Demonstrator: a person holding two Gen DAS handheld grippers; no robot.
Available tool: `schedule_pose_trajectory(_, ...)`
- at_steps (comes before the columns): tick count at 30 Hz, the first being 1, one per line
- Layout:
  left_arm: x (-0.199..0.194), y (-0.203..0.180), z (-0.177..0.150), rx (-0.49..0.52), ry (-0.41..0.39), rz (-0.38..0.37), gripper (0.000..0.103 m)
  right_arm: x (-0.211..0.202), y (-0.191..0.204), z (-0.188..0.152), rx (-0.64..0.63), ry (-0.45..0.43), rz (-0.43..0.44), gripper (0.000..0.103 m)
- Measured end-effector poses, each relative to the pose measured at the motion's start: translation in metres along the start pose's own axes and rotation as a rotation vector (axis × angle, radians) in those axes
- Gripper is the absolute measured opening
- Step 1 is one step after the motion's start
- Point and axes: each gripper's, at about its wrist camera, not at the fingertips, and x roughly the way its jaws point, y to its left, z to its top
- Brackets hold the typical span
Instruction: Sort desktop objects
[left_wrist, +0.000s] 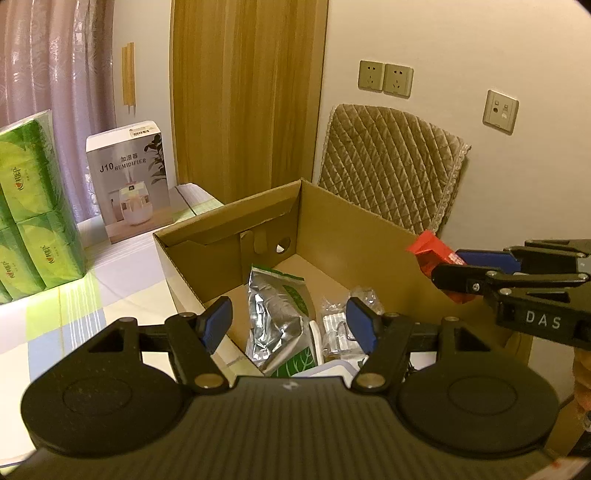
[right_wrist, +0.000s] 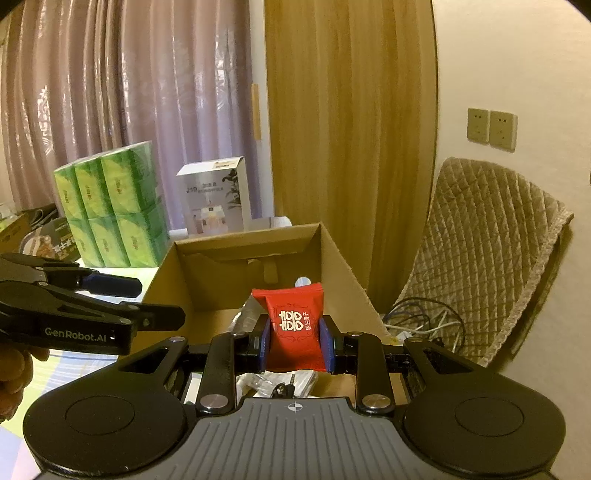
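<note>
R gripper (right_wrist: 297, 341): clenched on a red packet (right_wrist: 295, 325), blue pads pressing both its sides. Packet upright, white double-happiness print facing the cam, held above the open cardboard box (right_wrist: 343, 266). In the L wrist view the same gripper (left_wrist: 452, 267) comes in from the right edge, packet (left_wrist: 430, 251) poking out at its tip over the box's right wall.

L gripper (left_wrist: 290, 323): released, jaws apart, nothing btwn the blue pads (left_wrist: 218, 321). Hangs over the near end of the box (left_wrist: 332, 218), pointing down into it. Seen from the R cam it sits at the left edge (right_wrist: 159, 301), side-on, w/ part of a hand (right_wrist: 14, 369) beneath it.

Box contents, L view: silver foil pouch (left_wrist: 277, 314) w/ green print, leaning lengthwise; clear plastic bag w/ a pale item (left_wrist: 338, 325) just beside it on the right; a white item w/ green leaf print (left_wrist: 295, 363) at the near end, partly hidden by the gripper body. Exact nature of the latter two: cannot tell.

Surroundings: box stands on a table w/ a checked cloth (left_wrist: 55, 321). Left of the box, well apart: stack of green tissue packs (left_wrist: 33, 206); behind, a white humidifier carton (left_wrist: 129, 177), upright. Quilted chair cushion (left_wrist: 391, 166) behind the box's far-right side. Wall sockets (left_wrist: 384, 77) above it. Wooden door panel (left_wrist: 247, 92) and curtain (left_wrist: 48, 59) at rear. Loose cables (right_wrist: 424, 321) on the floor by the chair, R view.
</note>
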Motion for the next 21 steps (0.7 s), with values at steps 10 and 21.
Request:
schedule_pose_trajectory(10,-0.0004,0.0042,-0.0007,-0.008,0.003,0.009,0.064,0.0014,0.0006,0.0008,0.022,-0.006,0.053,0.03)
schedule_pose_trajectory(21,-0.0011,0.0052,-0.001,-0.007,0.015,0.022,0.064,-0.0016,-0.0066,0.0034,0.067,-0.019,0.041,0.052)
